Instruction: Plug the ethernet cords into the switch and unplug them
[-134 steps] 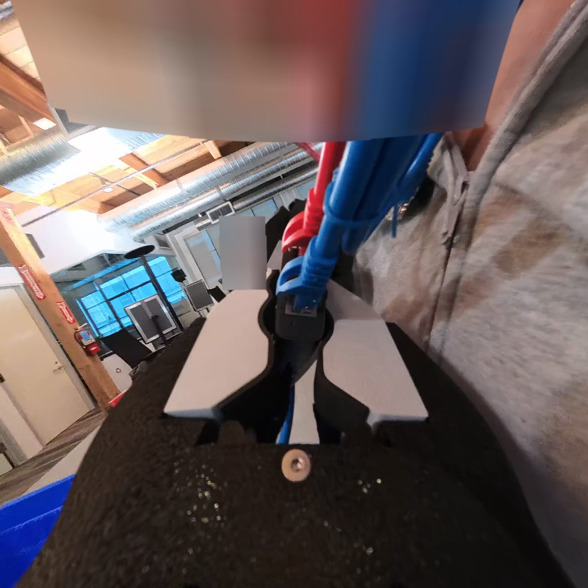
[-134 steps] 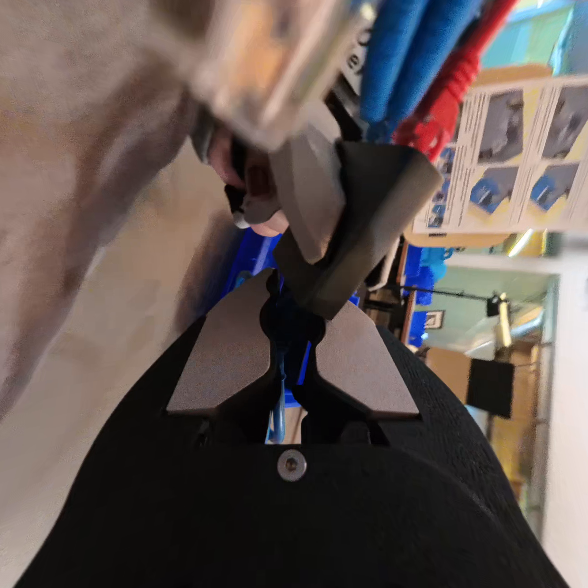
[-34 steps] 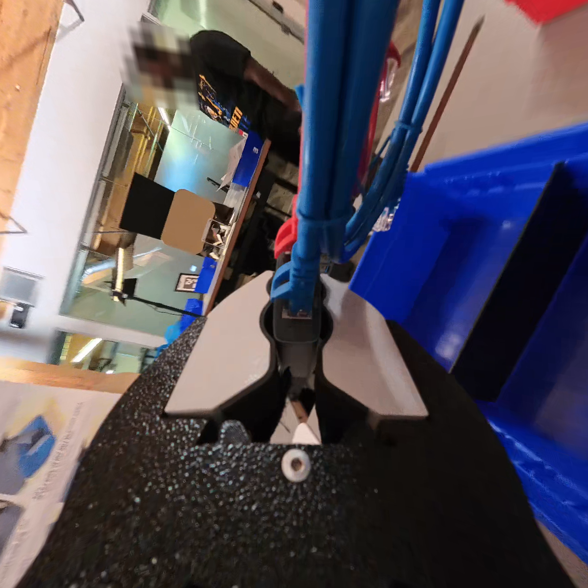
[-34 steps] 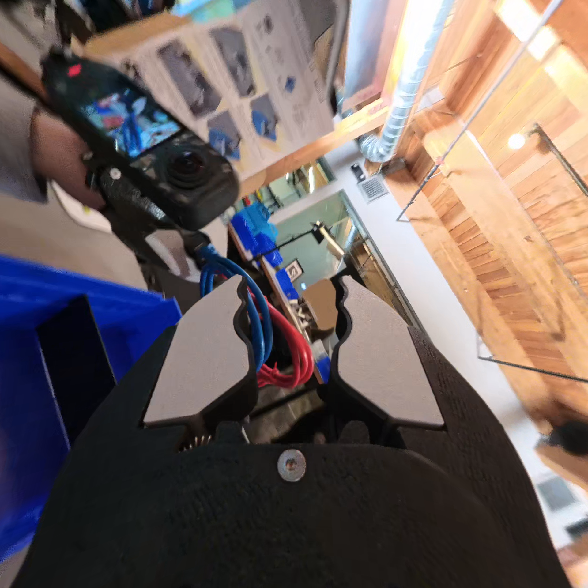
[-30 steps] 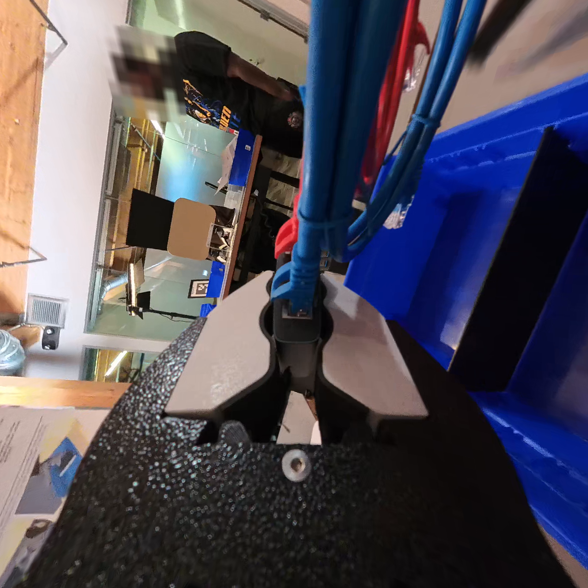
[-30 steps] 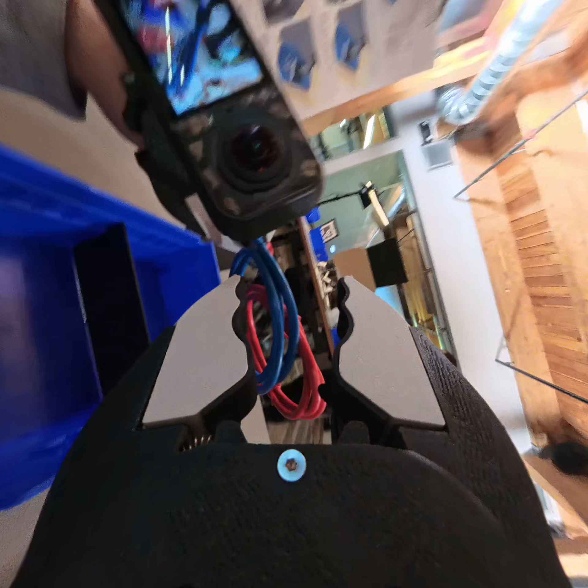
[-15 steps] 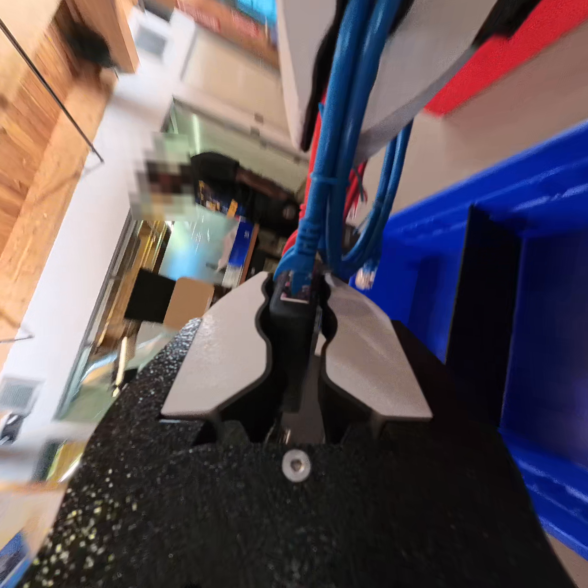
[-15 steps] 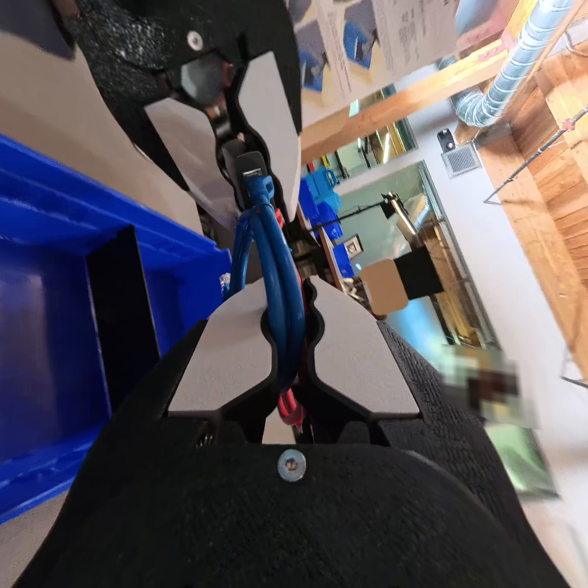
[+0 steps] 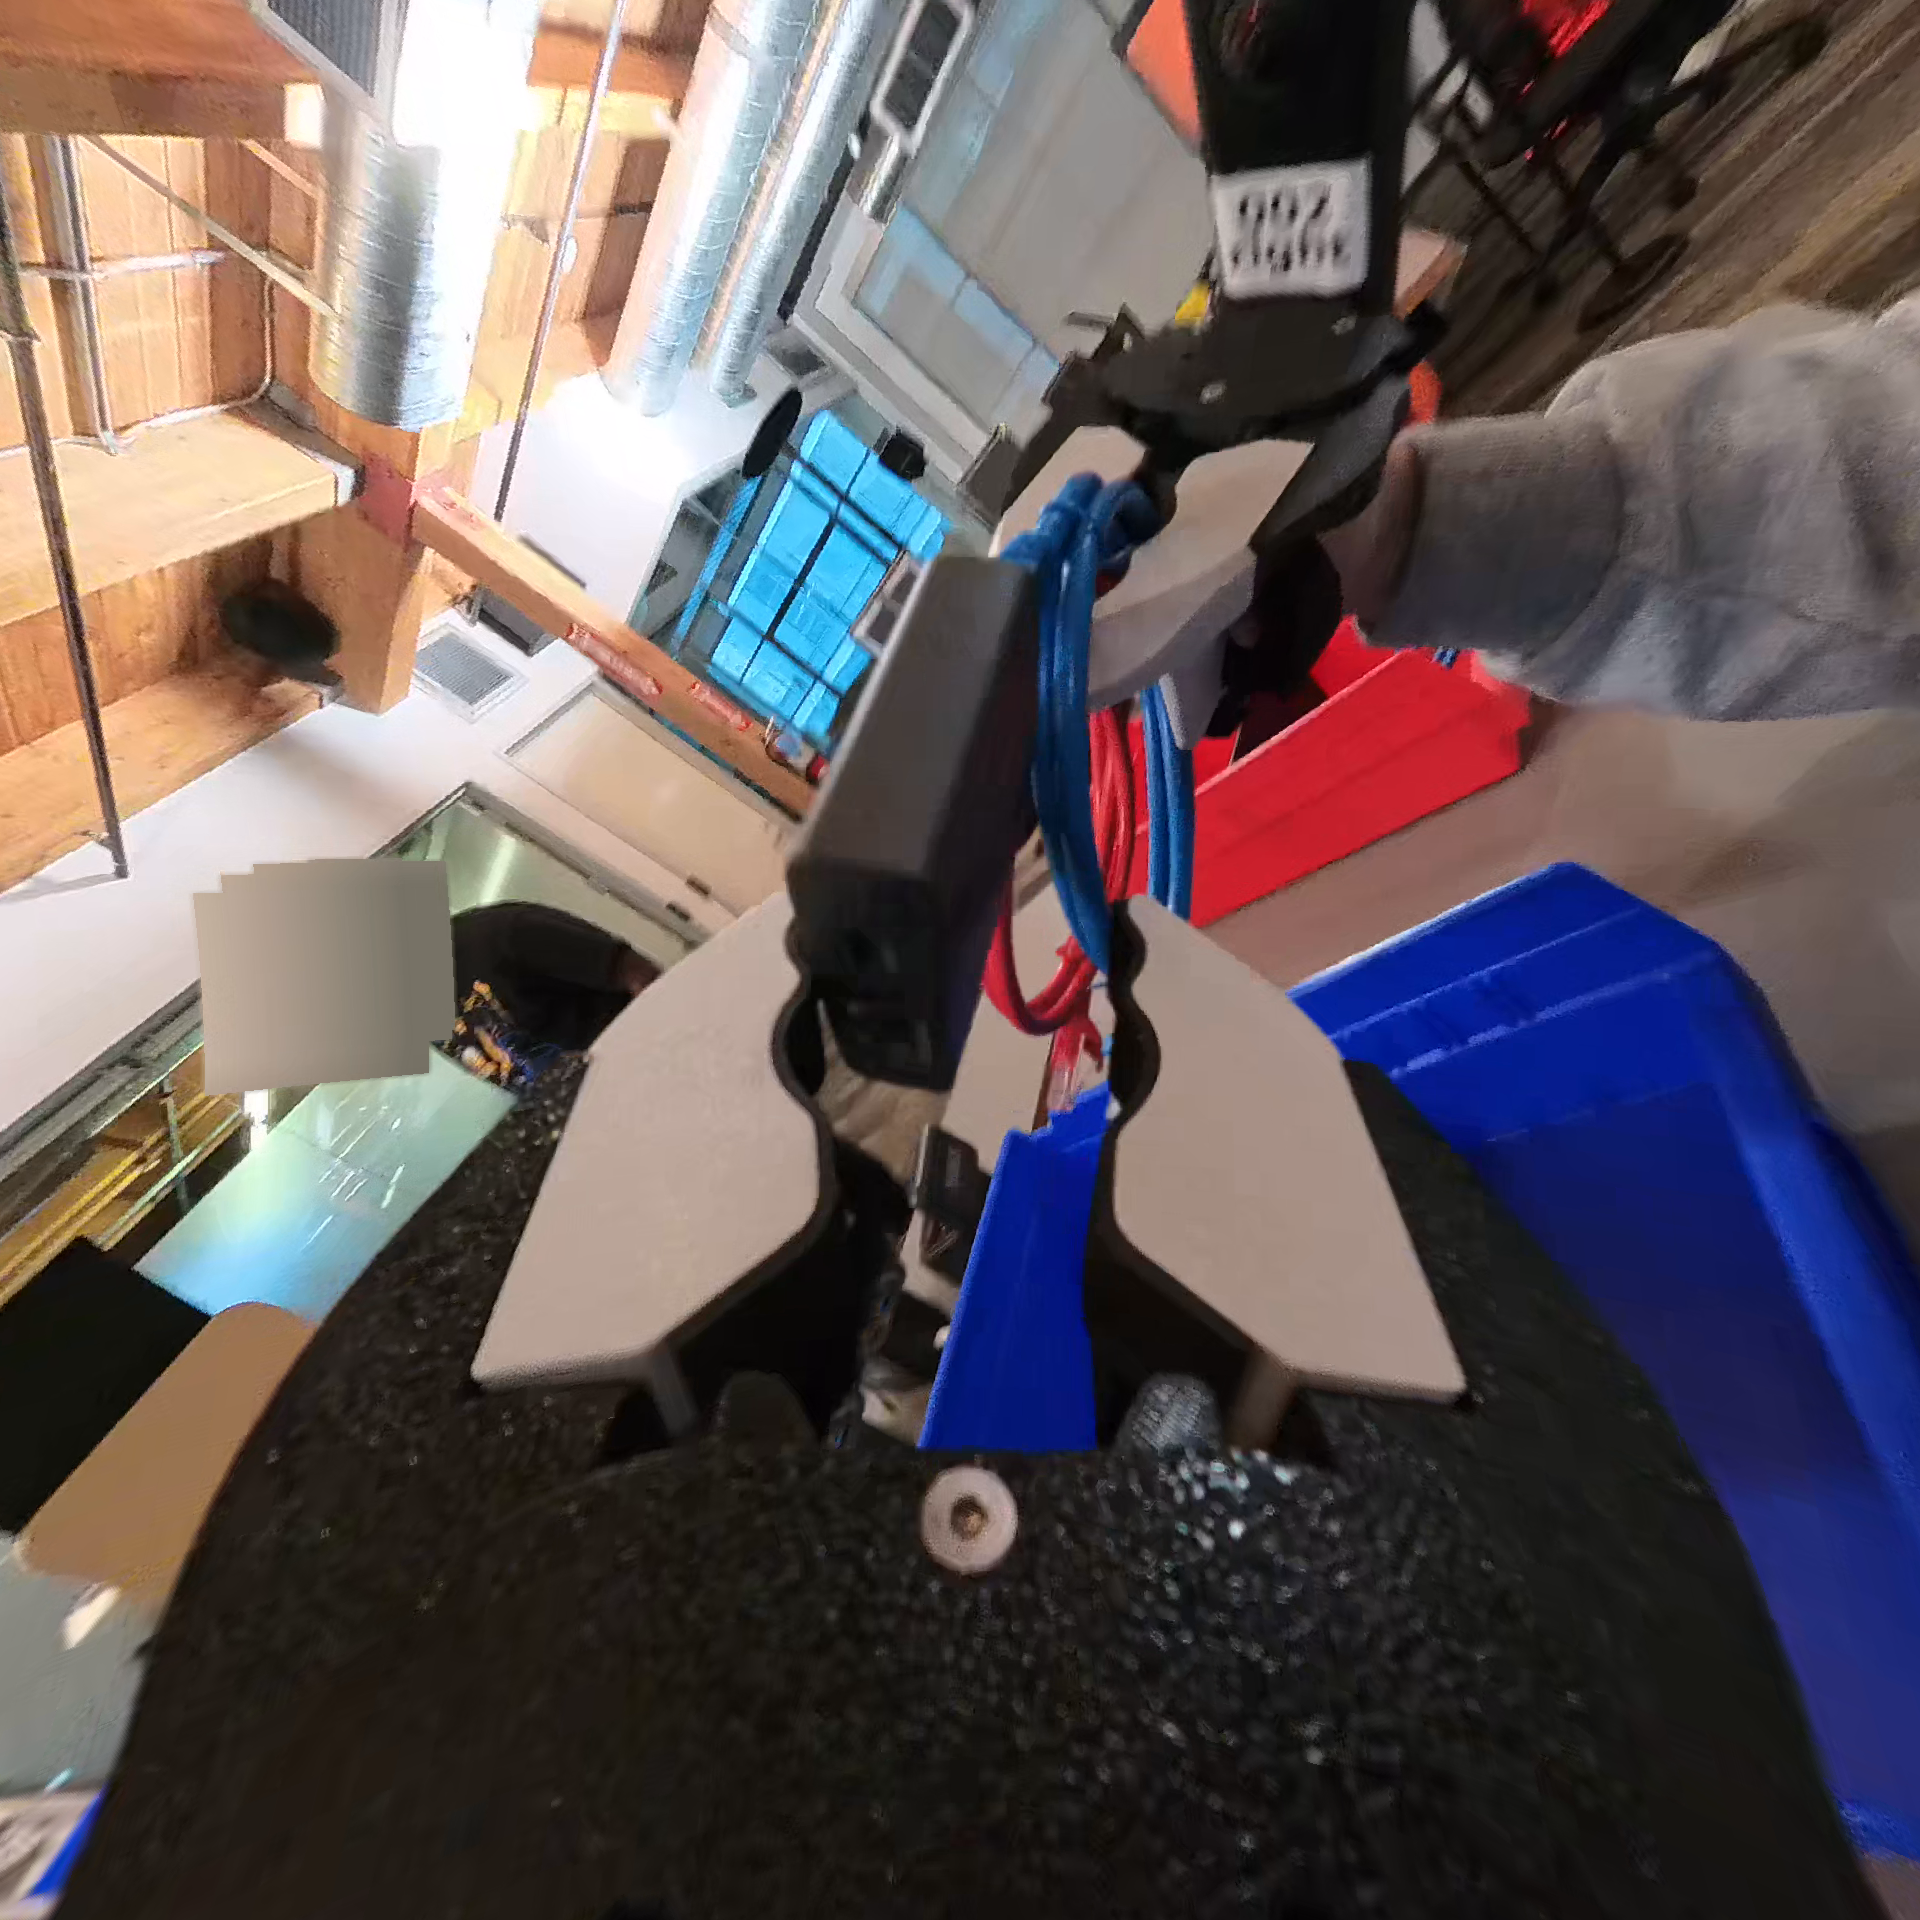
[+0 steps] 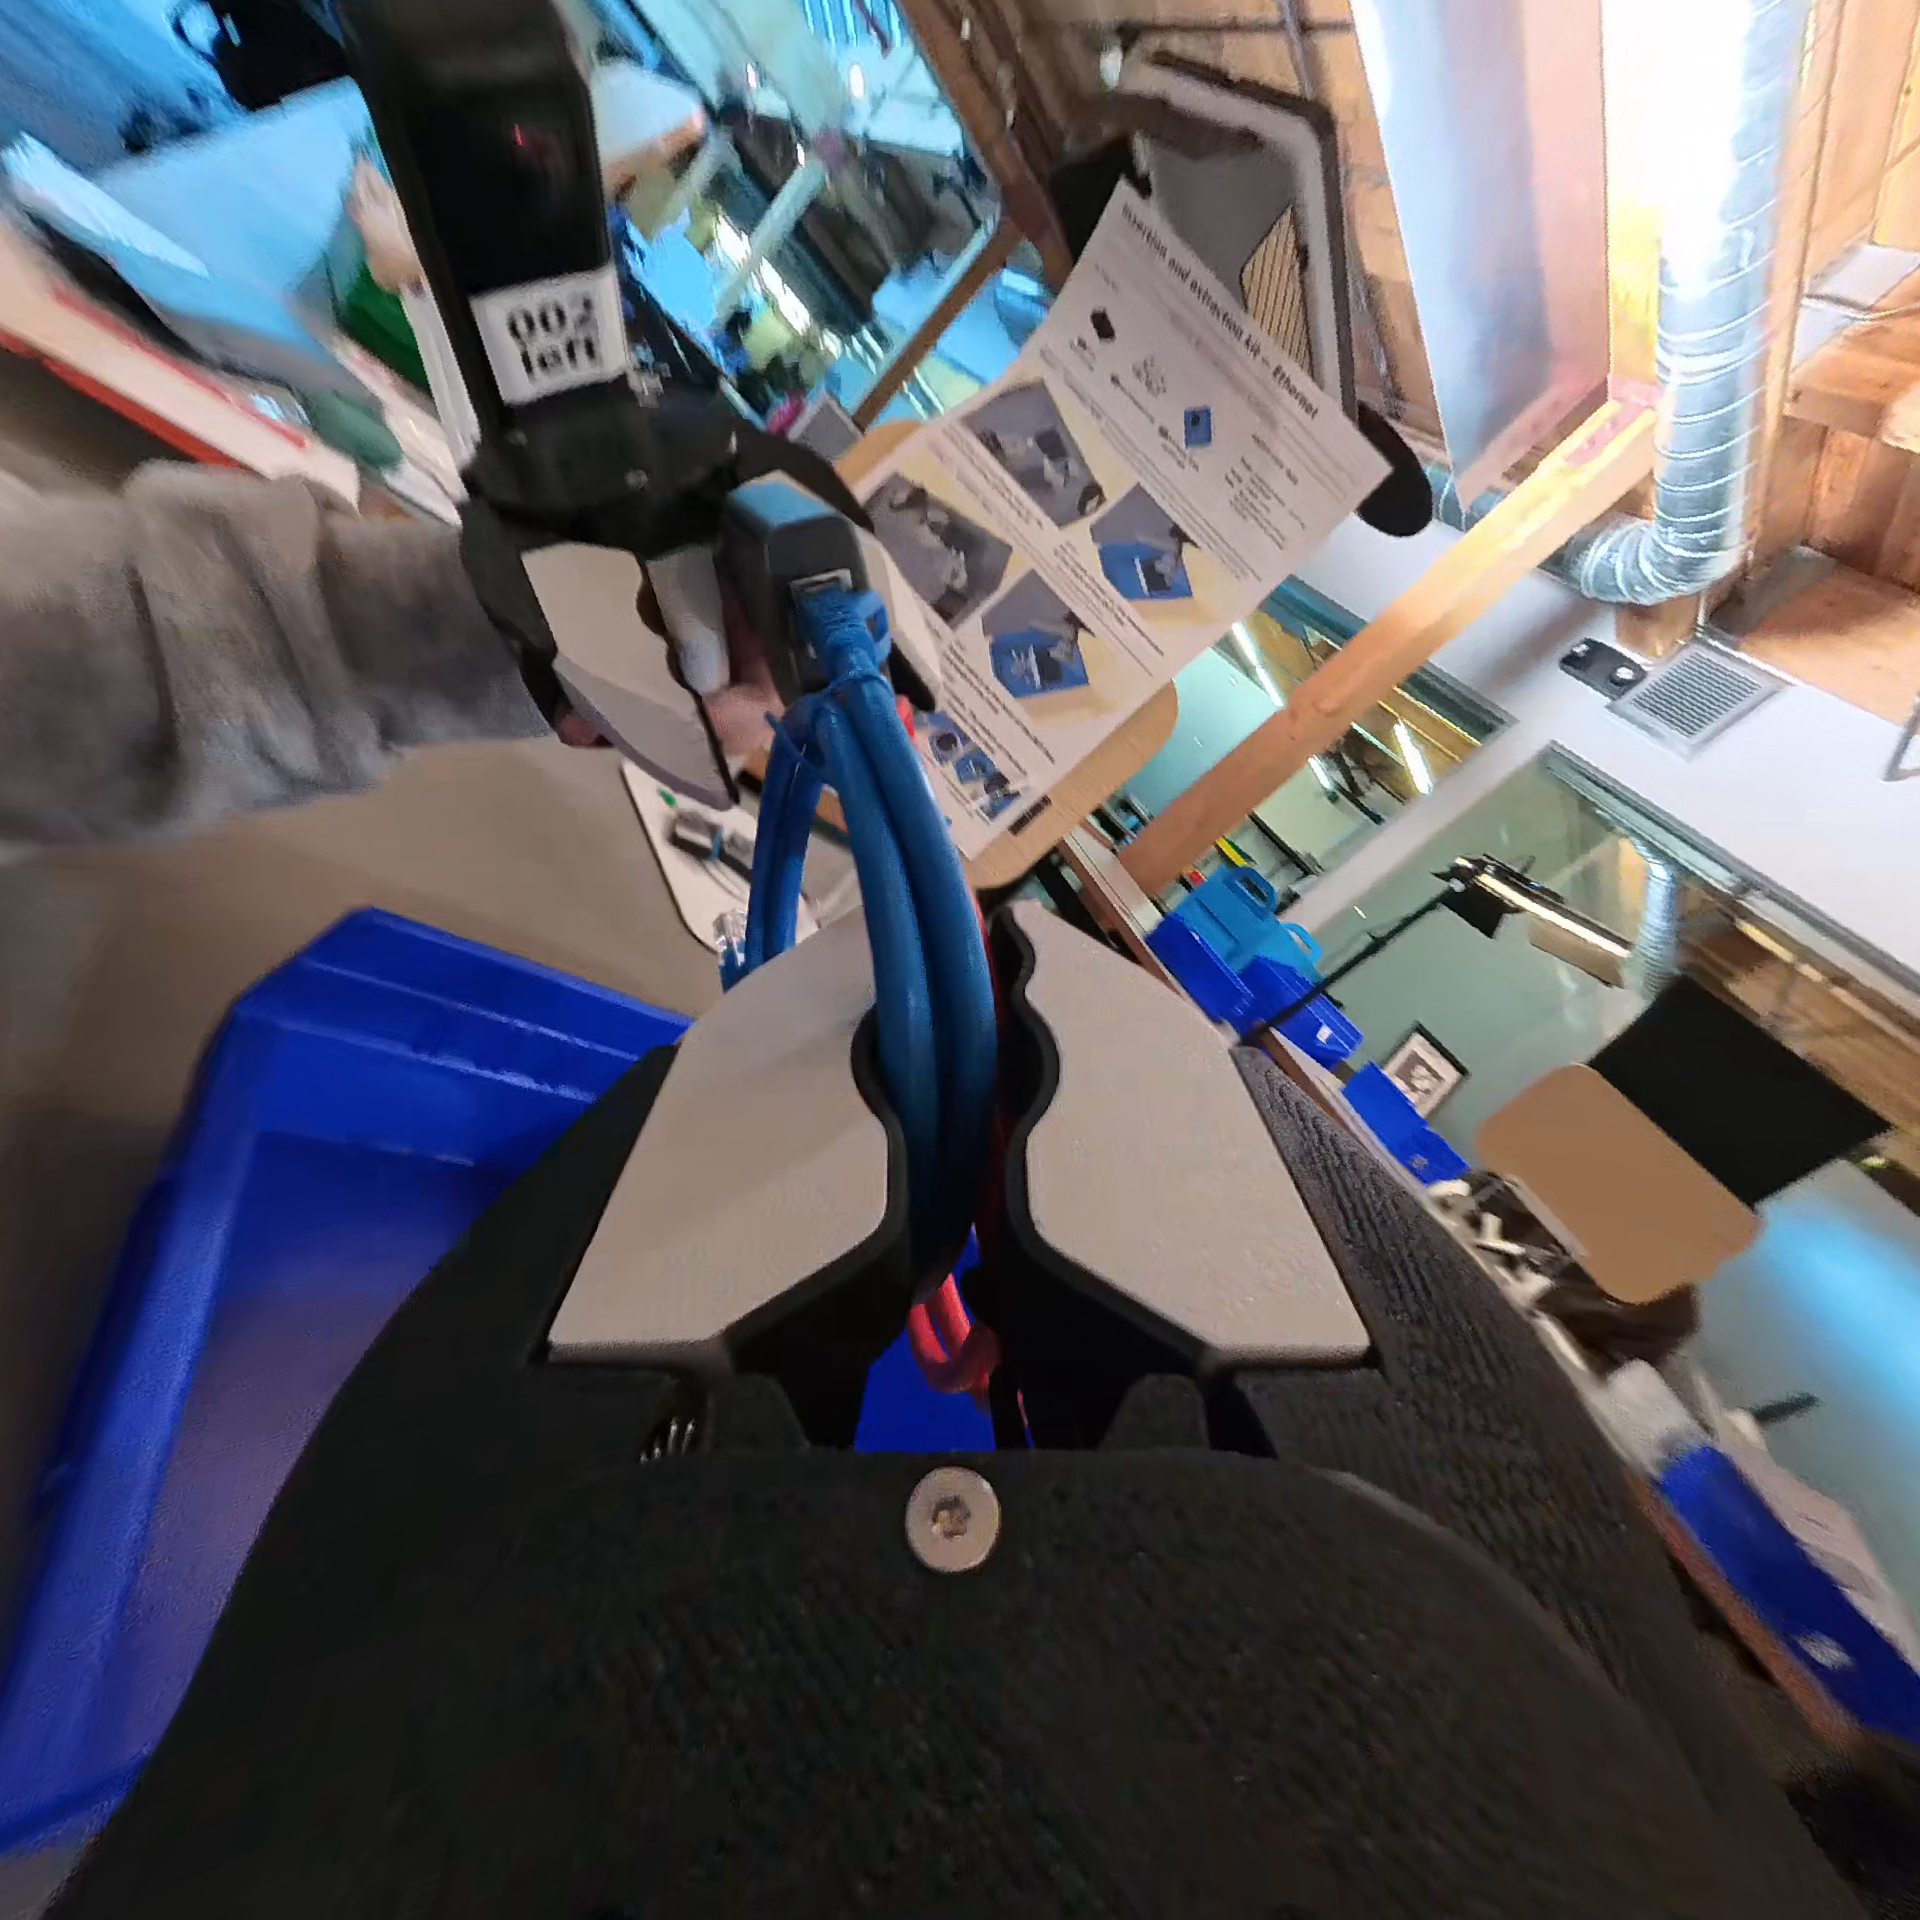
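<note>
My right gripper (image 10: 935,935) is shut on a bundle of blue network cables (image 10: 920,997), with a red cable (image 10: 951,1340) looped below its fingers. One blue plug sits in a dark grey adapter box (image 10: 795,592). In the left wrist view the adapter box (image 9: 914,790) hangs from the blue cables (image 9: 1070,707) and rests against the tip of my left gripper's left finger. My left gripper (image 9: 956,925) is open, wider than the box. The right gripper (image 9: 1127,520) holds the bundle above it. The red cable (image 9: 1049,966) hangs behind.
A blue bin (image 9: 1558,1091) lies below both grippers and also shows in the right wrist view (image 10: 312,1143). A red bin (image 9: 1351,748) stands behind. A grey sleeve (image 9: 1662,520) holds the right gripper. A printed sheet (image 10: 1122,436) lies beyond. A person (image 9: 540,977) stands far off. About 7 cm separates my left fingertips from my right.
My left gripper was shut on the adapter box and has opened. My right gripper, open a second ago, has closed on the blue cables. Both views have swung round.
</note>
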A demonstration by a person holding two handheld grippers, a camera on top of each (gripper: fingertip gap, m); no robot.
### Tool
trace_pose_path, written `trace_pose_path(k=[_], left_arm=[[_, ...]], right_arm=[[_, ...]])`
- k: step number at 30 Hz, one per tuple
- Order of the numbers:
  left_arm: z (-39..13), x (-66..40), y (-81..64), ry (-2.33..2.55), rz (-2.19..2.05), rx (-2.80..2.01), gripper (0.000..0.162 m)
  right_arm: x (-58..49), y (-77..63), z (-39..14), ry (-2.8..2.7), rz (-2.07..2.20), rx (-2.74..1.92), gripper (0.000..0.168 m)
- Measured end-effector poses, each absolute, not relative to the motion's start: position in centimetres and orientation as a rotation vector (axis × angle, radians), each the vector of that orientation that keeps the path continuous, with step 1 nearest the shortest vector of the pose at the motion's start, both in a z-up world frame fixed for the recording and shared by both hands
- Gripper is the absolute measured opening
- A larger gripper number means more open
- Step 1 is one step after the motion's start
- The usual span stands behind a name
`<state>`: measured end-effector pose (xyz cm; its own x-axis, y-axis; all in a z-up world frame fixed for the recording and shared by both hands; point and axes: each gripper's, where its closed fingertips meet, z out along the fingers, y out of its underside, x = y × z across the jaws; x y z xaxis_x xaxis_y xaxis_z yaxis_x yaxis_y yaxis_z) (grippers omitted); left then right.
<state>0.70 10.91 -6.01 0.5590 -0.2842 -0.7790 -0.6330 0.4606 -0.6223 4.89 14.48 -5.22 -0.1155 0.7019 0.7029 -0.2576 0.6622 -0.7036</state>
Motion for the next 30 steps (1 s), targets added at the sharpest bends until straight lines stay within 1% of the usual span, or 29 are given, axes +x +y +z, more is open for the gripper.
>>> trace_pose_path(k=[2,4,5,7,11,14,16,19,21,25,30], left_arm=[[-5.2,1.5,10.0,0.994,0.181,-1.048,0.052],[-4.5,1.9,9.5,0.978,0.152,-0.993,0.042],[-4.4,2.0,9.4,0.976,0.154,-0.975,0.039],[-4.2,2.4,9.3,0.973,0.124,-0.961,0.038],[-3.3,3.4,7.8,0.968,-0.021,-0.859,0.022],[-3.2,3.5,7.8,0.960,-0.089,-0.846,0.021],[-3.4,3.2,8.2,0.954,-0.091,-0.872,0.021],[-3.8,2.7,8.5,0.953,-0.091,-0.899,0.020],[-4.5,2.4,9.0,0.973,-0.067,-0.952,0.020],[-5.8,2.6,9.7,1.029,-0.017,-1.012,0.020],[-7.2,4.1,9.5,1.127,-0.068,-1.052,0.021]], right_arm=[[5.3,14.3,-4.9,-1.464,0.929,-0.387,0.015],[5.5,14.1,-4.8,-1.463,0.980,-0.381,0.014],[5.6,14.1,-4.8,-1.467,0.996,-0.380,0.015],[5.6,14.1,-4.9,-1.472,1.017,-0.383,0.015],[5.8,13.9,-5.2,-1.496,1.074,-0.388,0.015],[5.6,14.1,-5.3,-1.496,1.066,-0.408,0.016],[5.4,14.8,-5.4,-1.491,1.015,-0.449,0.022],[5.2,15.9,-5.6,-1.497,0.934,-0.531,0.044],[5.7,15.6,-5.6,-1.522,0.933,-0.545,0.051],[6.8,14.0,-5.5,-1.584,0.959,-0.530,0.051],[5.4,12.1,-7.6,-1.717,0.796,-0.481,0.049]])
